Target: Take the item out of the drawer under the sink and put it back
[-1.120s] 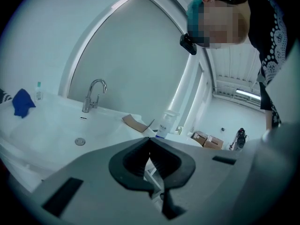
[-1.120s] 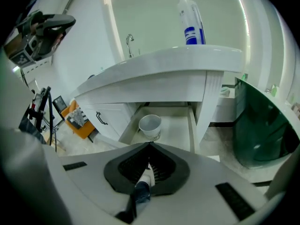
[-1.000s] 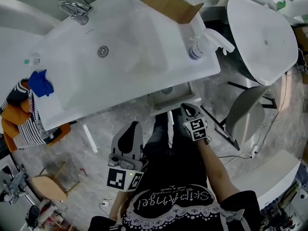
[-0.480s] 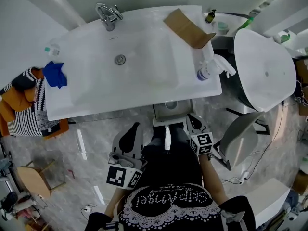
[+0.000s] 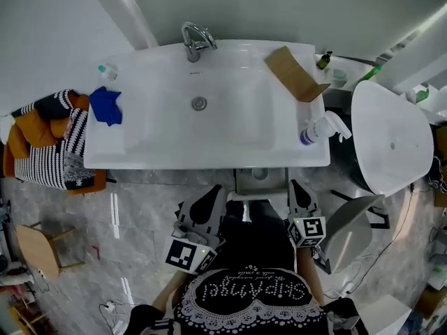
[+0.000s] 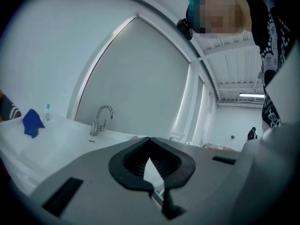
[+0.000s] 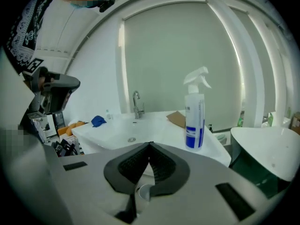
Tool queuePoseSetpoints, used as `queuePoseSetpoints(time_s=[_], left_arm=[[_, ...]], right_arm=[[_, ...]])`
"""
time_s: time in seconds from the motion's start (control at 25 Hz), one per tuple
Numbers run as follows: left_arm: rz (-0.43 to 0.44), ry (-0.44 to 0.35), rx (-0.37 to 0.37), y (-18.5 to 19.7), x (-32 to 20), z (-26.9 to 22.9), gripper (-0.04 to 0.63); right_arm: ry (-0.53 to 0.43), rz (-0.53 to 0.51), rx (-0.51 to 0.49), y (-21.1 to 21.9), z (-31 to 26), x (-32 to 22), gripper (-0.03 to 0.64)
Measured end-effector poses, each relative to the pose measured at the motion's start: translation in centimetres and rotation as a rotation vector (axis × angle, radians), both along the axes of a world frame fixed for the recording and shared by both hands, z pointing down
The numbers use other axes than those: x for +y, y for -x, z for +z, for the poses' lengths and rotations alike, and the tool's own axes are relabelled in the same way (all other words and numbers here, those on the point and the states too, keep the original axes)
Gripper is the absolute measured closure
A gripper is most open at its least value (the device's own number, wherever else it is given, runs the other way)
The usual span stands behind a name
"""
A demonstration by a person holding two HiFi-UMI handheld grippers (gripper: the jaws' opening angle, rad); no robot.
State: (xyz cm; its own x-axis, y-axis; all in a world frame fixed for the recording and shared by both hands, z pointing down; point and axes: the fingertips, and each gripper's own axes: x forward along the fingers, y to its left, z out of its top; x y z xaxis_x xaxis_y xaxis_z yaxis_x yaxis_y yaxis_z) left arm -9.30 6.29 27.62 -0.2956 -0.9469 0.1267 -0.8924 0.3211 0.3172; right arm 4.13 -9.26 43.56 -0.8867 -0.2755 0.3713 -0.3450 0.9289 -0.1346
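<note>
Both tongs had risen since the earlier frame, the right tongs (image 5: pixel 299 192) more than the left tongs (image 5: pixel 209 199), and the washbasin (image 5: pixel 160 142) sat squarer in the head view. Left tongs: jaws closed tip to tip, nothing between them. Right tongs: jaws likewise fully closed and empty. Both were held in front of the person's dark top, apart from the washbasin's front edge, the left at 7 o'clock and the right at 5 o'clock of the drawer (image 5: pixel 243 181). That drawer stood pulled out below the front edge, at 6 o'clock of the drain (image 5: pixel 200 103). A small round item (image 5: pixel 259 174), too small to name, lay inside it. Around the drain: faucet (image 5: pixel 195 42) at 12 o'clock, blue cloth (image 5: pixel 106 105) at 9 o'clock, cardboard piece (image 5: pixel 295 73) at 2 o'clock, spray bottle (image 5: pixel 318 129) upright at 4 o'clock.
</note>
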Motion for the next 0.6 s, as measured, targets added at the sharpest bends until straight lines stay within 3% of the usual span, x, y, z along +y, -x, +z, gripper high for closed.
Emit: queuePoseSetpoints(time_s=[0.28, 0.48, 0.6], left_arm=[[-0.028, -0.031, -0.023, 1.0, 0.4, -0.7, 0.591], [-0.041, -0.049, -0.04, 1.7, 0.9, -1.1, 0.591], [-0.048, -0.062, -0.045, 1.9, 1.3, -1.5, 0.591]], right_arm=[[-0.02, 0.007, -0.126, 1.0, -6.0, 0.4, 0.598], [-0.116, -0.061, -0.14, 2.5, -9.6, 2.1, 0.598], [-0.126, -0.093, -0.172, 3.5, -11.4, 2.5, 0.598]])
